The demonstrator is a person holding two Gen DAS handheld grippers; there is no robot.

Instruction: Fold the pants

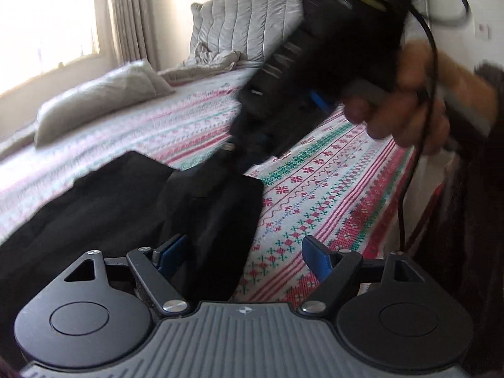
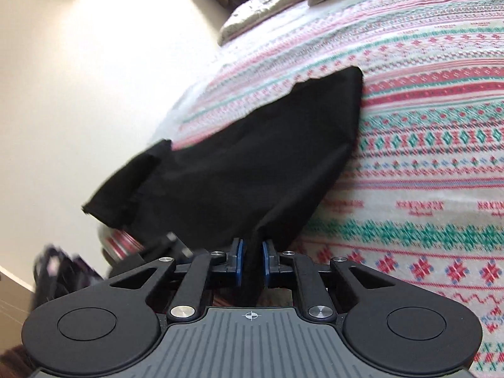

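– How's the light on my feeds?
– I get daylight from the window [image 1: 47, 25], blown out white. The wall [image 2: 78, 78] glares too

– Any blur?
– Yes, the pants [image 2: 252, 163] smear at their edges, and the fisheye bends the bedspread [image 1: 315, 195] near the corners

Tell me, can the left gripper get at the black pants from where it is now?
Probably yes: the left gripper is open with the black pants right by its left finger and nothing between; the right gripper already pinches another edge.
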